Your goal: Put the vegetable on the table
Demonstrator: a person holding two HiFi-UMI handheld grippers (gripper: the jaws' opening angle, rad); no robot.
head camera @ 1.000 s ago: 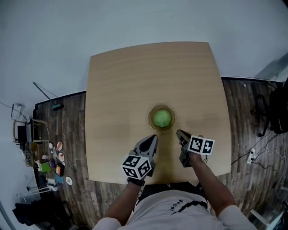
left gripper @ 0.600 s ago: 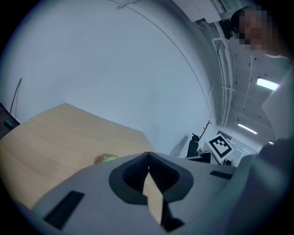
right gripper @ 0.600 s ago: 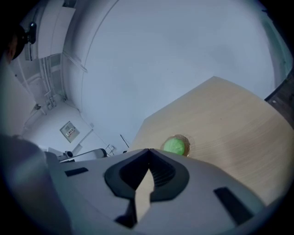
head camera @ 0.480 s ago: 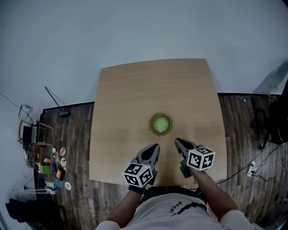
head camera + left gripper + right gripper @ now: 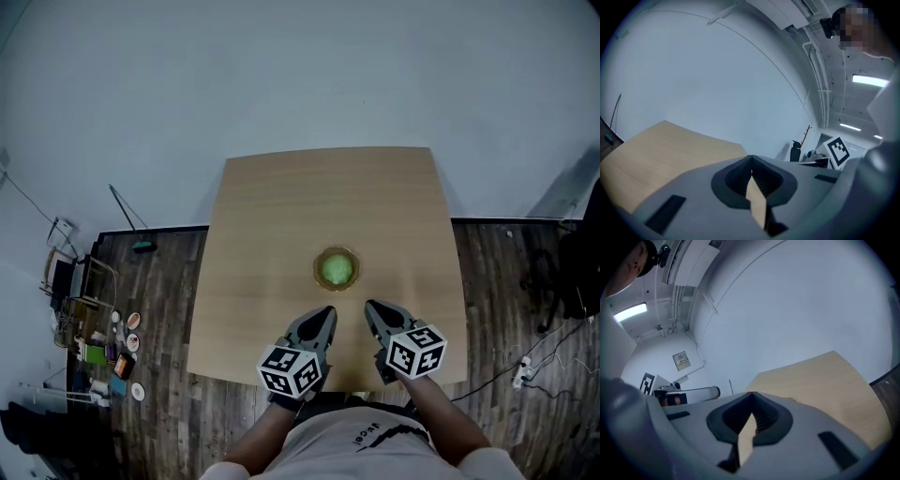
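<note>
A round green vegetable sits in a shallow brown bowl near the middle of the light wooden table. Both grippers hover over the table's near edge, just short of the bowl, each holding nothing. My left gripper is to the bowl's near left with its jaws shut. My right gripper is to the near right, also shut. In the left gripper view the left gripper points over the table at a pale wall. In the right gripper view the right gripper does the same over the table.
Dark plank floor surrounds the table. Small clutter and a long-handled tool lie on the floor at the left. Cables and a dark chair are at the right. A pale wall stands behind the table.
The head view has shifted, so the table and bowl sit lower in the picture. Both grippers stay shut near the front edge, at about the same distance from the bowl.
</note>
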